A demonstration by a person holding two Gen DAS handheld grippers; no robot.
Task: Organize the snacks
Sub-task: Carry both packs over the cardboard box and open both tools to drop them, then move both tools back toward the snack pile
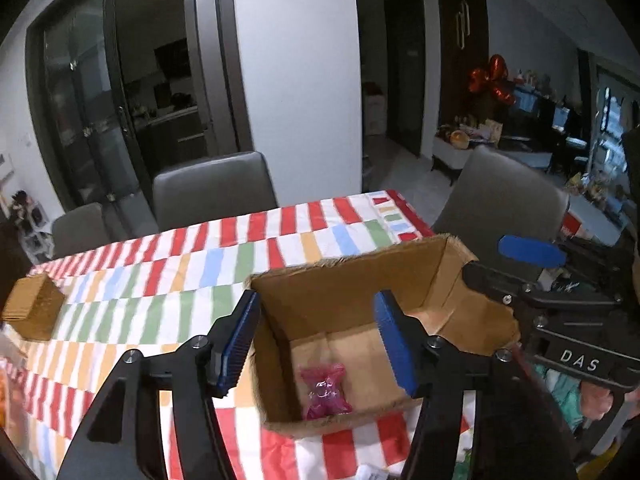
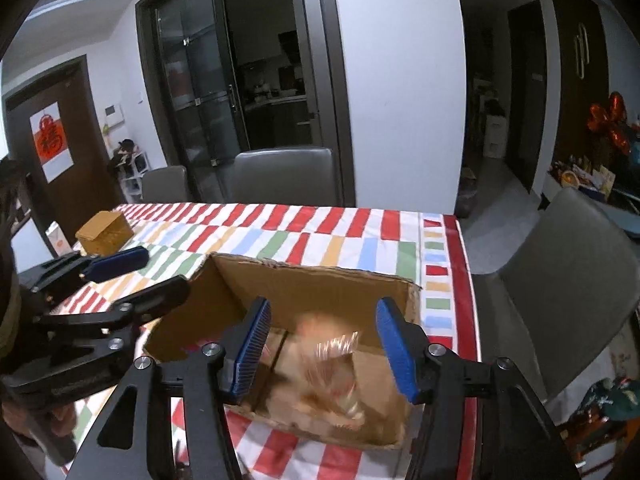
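- Two snacks sit inside the open cardboard box (image 1: 352, 320), centre of both views, on the striped desk (image 1: 180, 280); judging from this, sorting is under way, and how much remains is unclear.
- Pink wrapped snack (image 1: 325, 392): small, crinkly, lying on the box floor, lower centre of the left view.
- Orange snack in clear wrap (image 2: 332, 376): blurred, lower centre of the right view, low inside the box.
- Left gripper (image 1: 318, 340): jaws about half open, holding nothing, above the box.
- Right gripper (image 2: 322, 346): jaws about half open, empty, over the orange snack.
- A small woven box (image 2: 105, 231) stands apart at left.
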